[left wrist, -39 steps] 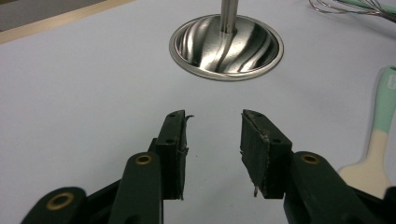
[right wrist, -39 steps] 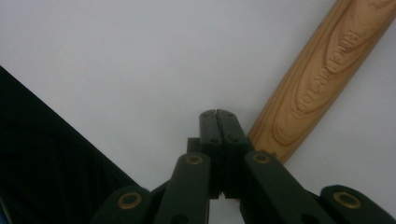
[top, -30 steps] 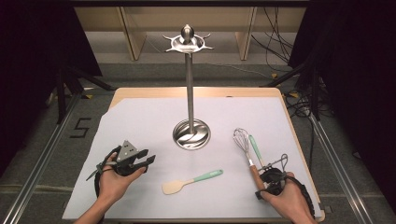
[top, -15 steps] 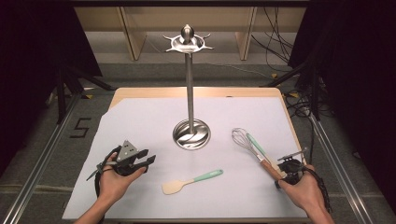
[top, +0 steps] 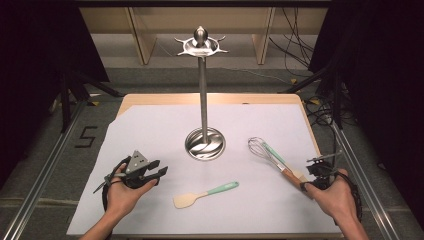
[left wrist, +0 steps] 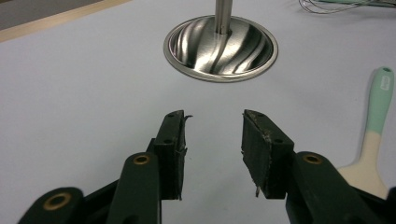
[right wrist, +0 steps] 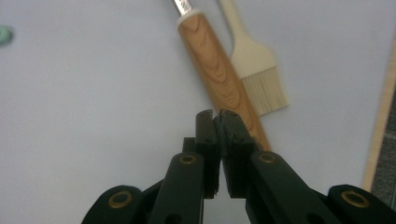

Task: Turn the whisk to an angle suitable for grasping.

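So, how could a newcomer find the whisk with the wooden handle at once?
Start from the tall steel stand with a round base at the middle of the pale sheet, then look right, toward the right gripper. The wooden-handled wire whisk lies there beside a mint-handled brush; its balloon of steel wires distinguishes it.

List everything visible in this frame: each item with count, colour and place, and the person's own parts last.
Utensil stand: one, silver steel, centre of the table, round base on the sheet.
Whisk: one, wire head with wooden handle, right of the stand.
Pastry brush: one, cream bristles, mint handle, lying beside the whisk.
Spatula: one, cream blade with mint handle, front centre.
Sheet: one, pale lilac, covering the wooden table.
Left hand-held gripper: one, black, front left, jaws open, empty.
Right hand-held gripper: one, black, front right, jaws nearly closed, empty, by the whisk's handle.
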